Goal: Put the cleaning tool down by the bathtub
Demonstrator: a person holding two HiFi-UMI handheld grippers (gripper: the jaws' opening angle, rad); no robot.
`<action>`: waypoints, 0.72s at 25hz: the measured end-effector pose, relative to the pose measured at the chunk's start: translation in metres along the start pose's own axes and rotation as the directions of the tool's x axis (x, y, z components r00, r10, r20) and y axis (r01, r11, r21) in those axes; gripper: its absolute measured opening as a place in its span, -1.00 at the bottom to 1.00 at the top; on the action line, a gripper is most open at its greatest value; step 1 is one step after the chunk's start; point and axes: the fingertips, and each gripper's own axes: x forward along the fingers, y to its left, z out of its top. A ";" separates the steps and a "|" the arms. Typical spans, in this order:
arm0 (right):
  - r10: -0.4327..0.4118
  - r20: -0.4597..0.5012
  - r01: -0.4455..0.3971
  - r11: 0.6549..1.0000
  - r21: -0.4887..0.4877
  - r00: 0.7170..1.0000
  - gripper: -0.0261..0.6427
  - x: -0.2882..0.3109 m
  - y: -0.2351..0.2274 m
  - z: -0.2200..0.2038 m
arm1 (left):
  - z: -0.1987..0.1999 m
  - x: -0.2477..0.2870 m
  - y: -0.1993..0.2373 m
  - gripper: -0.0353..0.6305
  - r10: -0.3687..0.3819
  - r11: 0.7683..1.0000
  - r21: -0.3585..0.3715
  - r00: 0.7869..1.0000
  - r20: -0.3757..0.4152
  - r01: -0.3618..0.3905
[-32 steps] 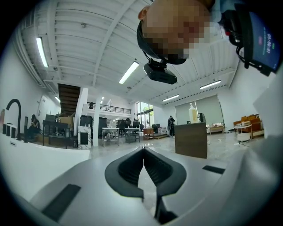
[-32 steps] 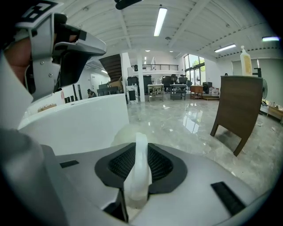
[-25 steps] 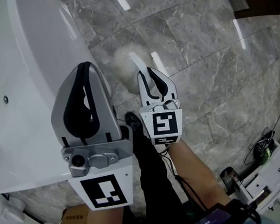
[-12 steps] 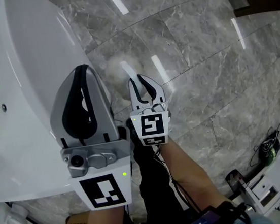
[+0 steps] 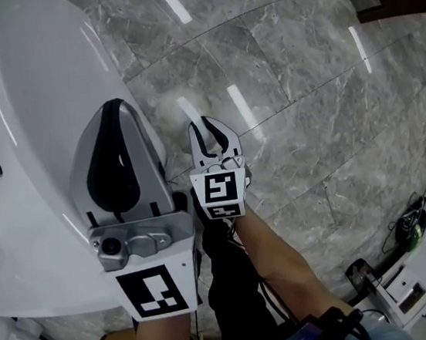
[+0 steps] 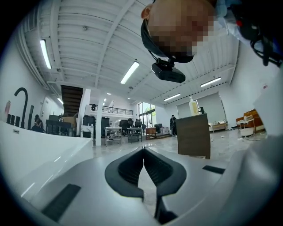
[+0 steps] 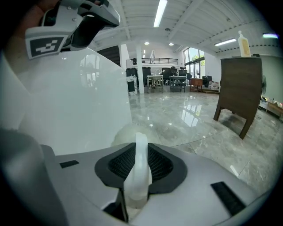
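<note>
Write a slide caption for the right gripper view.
Right gripper grips the white cleaning tool beside the bathtub.

Bathtub (image 5: 19, 113) left, left gripper (image 5: 114, 108) seemingly over its rim, cleaning tool (image 7: 139, 172) in right gripper (image 5: 207, 125) just beside it

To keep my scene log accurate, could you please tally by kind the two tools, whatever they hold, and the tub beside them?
Tools: 2, the left tool and the right tool
Held cleaning brush: 1
Bathtub: 1
Total: 4
</note>
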 end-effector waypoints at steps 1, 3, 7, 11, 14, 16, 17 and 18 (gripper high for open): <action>-0.003 -0.002 0.003 1.000 0.001 1.000 -0.63 0.003 0.000 -0.005 | -0.002 0.000 0.001 -0.84 0.002 1.000 -0.002 1.000 0.004 -0.002; -0.006 -0.006 0.006 1.000 0.000 1.000 -0.63 0.008 0.001 -0.013 | -0.007 0.001 0.001 -0.84 0.005 1.000 -0.010 1.000 0.011 -0.005; -0.006 -0.018 0.006 1.000 -0.001 1.000 -0.63 0.022 0.006 -0.031 | -0.017 0.000 0.002 -0.84 -0.002 1.000 -0.026 1.000 0.019 0.002; 0.014 -0.009 -0.014 1.000 -0.016 1.000 -0.63 0.042 0.018 -0.044 | -0.025 0.001 0.005 -0.84 -0.005 0.999 -0.038 1.000 0.027 0.006; 0.020 -0.008 -0.021 0.999 -0.036 1.000 -0.63 0.058 0.024 -0.059 | -0.030 0.002 0.005 -0.84 -0.008 0.999 -0.045 1.000 0.029 0.009; 0.017 -0.015 -0.018 0.999 -0.045 1.000 -0.63 0.069 0.026 -0.069 | -0.034 0.004 0.005 -0.84 -0.016 0.999 -0.048 0.999 0.029 0.017; 0.017 -0.019 -0.018 0.999 -0.046 1.000 -0.63 0.074 0.028 -0.072 | -0.036 0.005 0.004 -0.84 -0.021 0.999 -0.048 0.999 0.030 0.023; 0.018 -0.023 -0.019 0.999 -0.045 1.000 -0.63 0.079 0.029 -0.076 | -0.037 0.005 0.004 -0.84 -0.027 0.998 -0.048 0.999 0.030 0.028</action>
